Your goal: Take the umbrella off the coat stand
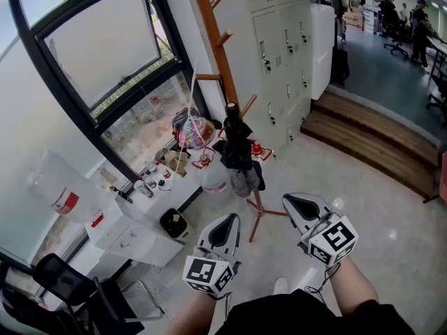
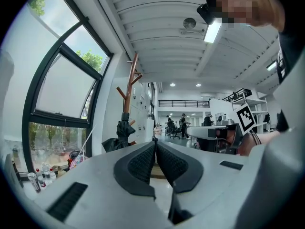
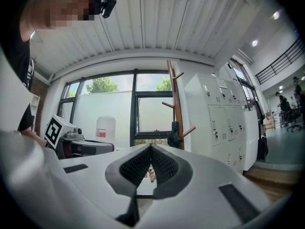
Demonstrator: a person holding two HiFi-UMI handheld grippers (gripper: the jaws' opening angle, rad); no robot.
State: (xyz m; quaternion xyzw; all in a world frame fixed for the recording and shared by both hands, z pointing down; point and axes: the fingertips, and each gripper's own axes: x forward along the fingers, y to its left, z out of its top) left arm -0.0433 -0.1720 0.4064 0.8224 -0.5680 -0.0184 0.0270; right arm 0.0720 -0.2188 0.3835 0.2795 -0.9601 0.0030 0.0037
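Here is the black umbrella [image 1: 236, 149], folded up and hanging on the wooden coat stand [image 1: 213, 33], low on the pole among the lower pegs, its canopy slumped just above the stand's spread feet. The stand rises between the big window [image 1: 105, 47] and a wall of white lockers [image 1: 279, 40]. A colourful bundle [image 1: 195, 132] sits just beside the umbrella, on the window side.

Both tongs are held out level, side by side and well apart from the stand. The left tongs [image 1: 227, 223] are closed, ribbed pads pressed together tip to tip, nothing between them. The left gripper view has the umbrella off to the left of the tips. The right tongs [image 1: 293, 202] have their tips together too, nothing gripped, and the right gripper view puts the umbrella just beyond and right of the tips. Wooden steps [image 1: 370, 142] lead up to an office floor at the far right.
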